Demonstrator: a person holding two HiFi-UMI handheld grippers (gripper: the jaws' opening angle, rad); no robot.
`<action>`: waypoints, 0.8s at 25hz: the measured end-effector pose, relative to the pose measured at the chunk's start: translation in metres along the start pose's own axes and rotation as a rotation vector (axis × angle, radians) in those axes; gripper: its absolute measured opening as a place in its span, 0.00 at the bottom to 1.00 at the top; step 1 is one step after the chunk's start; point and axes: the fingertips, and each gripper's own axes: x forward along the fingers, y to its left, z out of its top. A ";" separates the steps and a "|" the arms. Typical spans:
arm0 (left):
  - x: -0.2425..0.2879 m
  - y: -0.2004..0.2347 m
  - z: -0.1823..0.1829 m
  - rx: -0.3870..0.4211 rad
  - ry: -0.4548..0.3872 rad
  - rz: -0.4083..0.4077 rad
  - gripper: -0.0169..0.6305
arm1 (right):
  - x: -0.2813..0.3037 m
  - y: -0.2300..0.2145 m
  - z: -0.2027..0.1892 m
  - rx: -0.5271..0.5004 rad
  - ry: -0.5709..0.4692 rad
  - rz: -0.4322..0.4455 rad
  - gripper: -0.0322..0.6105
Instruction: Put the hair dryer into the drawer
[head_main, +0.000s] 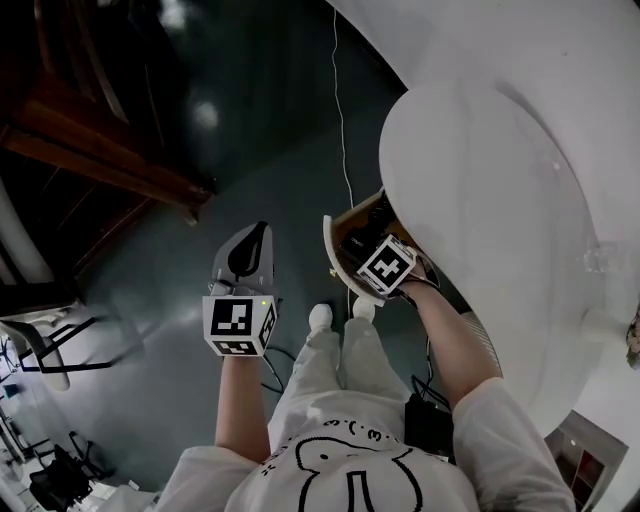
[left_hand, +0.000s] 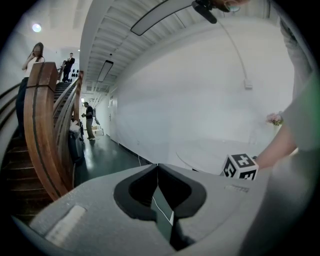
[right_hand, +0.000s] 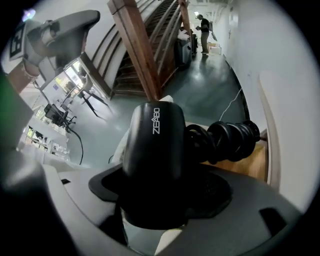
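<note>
The black hair dryer (right_hand: 155, 160) fills the space between my right gripper's jaws, which are shut on its body. Its coiled black cord (right_hand: 232, 135) hangs over the wooden floor of the open drawer (right_hand: 250, 167). In the head view my right gripper (head_main: 372, 250) points steeply down into the drawer (head_main: 330, 255), which is pulled out from under the white round table, and the hair dryer (head_main: 362, 238) shows dark inside it. My left gripper (head_main: 255, 238) is held out over the floor left of the drawer, jaws together and empty (left_hand: 158, 167).
The white round table (head_main: 480, 200) overhangs the drawer on the right. A wooden staircase (head_main: 90, 140) rises at the left, and a thin white cable (head_main: 340, 110) runs across the dark floor. A chair (head_main: 40, 340) stands at the far left. People (left_hand: 88, 120) stand far down the corridor.
</note>
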 end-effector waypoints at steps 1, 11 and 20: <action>0.001 -0.002 -0.002 -0.001 0.003 -0.005 0.05 | 0.002 -0.002 -0.002 0.027 0.002 -0.007 0.60; 0.011 -0.009 -0.008 0.012 0.006 -0.032 0.05 | 0.033 -0.028 -0.011 0.222 0.026 -0.106 0.60; 0.027 -0.012 -0.028 0.020 0.023 -0.048 0.05 | 0.067 -0.053 -0.024 0.311 0.113 -0.145 0.60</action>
